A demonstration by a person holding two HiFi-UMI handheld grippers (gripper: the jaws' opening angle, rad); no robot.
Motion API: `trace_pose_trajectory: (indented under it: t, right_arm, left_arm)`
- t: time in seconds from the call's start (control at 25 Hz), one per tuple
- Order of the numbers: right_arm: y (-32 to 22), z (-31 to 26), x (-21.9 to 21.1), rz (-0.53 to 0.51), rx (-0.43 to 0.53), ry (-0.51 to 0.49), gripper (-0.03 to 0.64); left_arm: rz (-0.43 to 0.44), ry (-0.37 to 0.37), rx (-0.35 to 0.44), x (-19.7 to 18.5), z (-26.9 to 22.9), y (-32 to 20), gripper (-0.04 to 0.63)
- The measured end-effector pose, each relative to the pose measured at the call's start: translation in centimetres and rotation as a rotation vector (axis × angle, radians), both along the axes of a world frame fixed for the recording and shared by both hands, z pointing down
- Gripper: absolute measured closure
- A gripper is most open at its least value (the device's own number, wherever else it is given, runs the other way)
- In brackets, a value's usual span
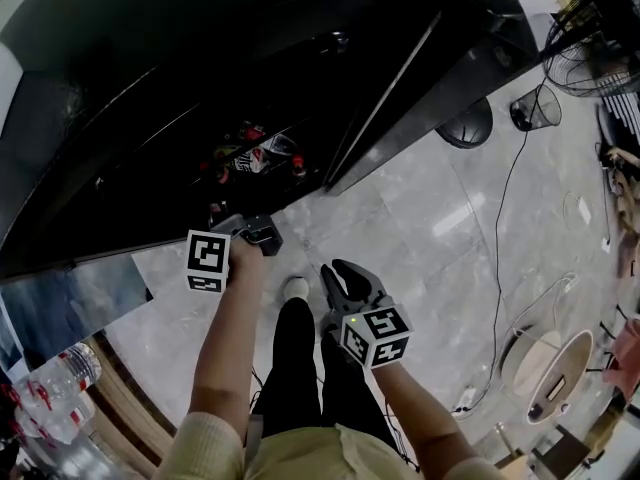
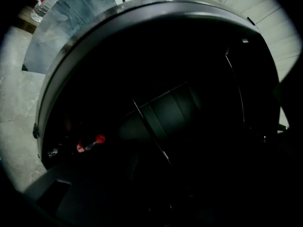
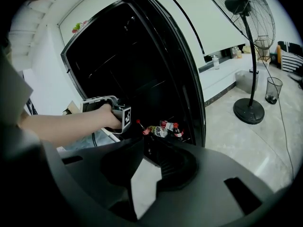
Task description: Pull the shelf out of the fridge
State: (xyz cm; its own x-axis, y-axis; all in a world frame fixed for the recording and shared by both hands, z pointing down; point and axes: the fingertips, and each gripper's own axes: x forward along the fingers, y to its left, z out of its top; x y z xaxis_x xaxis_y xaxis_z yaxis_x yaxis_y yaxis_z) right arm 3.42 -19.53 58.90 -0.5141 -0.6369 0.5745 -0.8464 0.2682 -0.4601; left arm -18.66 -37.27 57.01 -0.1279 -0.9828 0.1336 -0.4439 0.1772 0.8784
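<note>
The black fridge (image 1: 200,88) stands open, its inside very dark. In the left gripper view a thin shelf edge (image 2: 150,132) runs diagonally across the interior. Bottles with red caps (image 1: 262,156) (image 3: 163,129) lie at the bottom. My left gripper (image 1: 262,236) reaches to the fridge's lower front edge; its jaws are lost in darkness in its own view. My right gripper (image 1: 340,273) hangs back over the floor, away from the fridge. Its jaws (image 3: 137,174) stand apart with only floor showing between them.
The fridge door (image 3: 175,70) swings out to the right. A standing fan (image 3: 246,56) and a mesh bin (image 3: 273,89) stand on the tiled floor to the right, with a cable (image 1: 505,228) trailing. Water bottles (image 1: 60,378) sit at lower left. My legs (image 1: 295,368) are below.
</note>
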Motion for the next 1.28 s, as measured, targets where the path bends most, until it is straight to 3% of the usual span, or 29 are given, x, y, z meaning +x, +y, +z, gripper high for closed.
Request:
trace_pose_trajectory:
  t: [0.24,0.48,0.6,0.88,1.28]
  right_arm:
    - [0.2,0.7,-0.1,-0.001,-0.018,-0.001,0.526]
    - [0.1,1.0,0.0,-0.005,-0.025,0.002,0.529]
    - [0.3,1.0,0.3,-0.005,-0.024,0.006,0.531]
    - [1.2,1.1,1.0,0.003,-0.03,0.007,0.535]
    - [2.4,0.6,1.6,0.007,-0.019,-0.008,0.54]
  left_arm:
    - [-0.057,0.069,0.021,-0.9,0.6,-1.4,0.413]
    - [-0.111,0.087,0.032,-1.5,0.7,-2.3,0.414]
    - [-0.134,0.074,0.047,-1.6,0.4,-2.5,0.448]
    - [-0.149,0.049,0.05,-1.6,-0.3,-2.8,0.52]
    - [-0.137,0.097,0.047,-0.6,-0.2,-1.1,0.532]
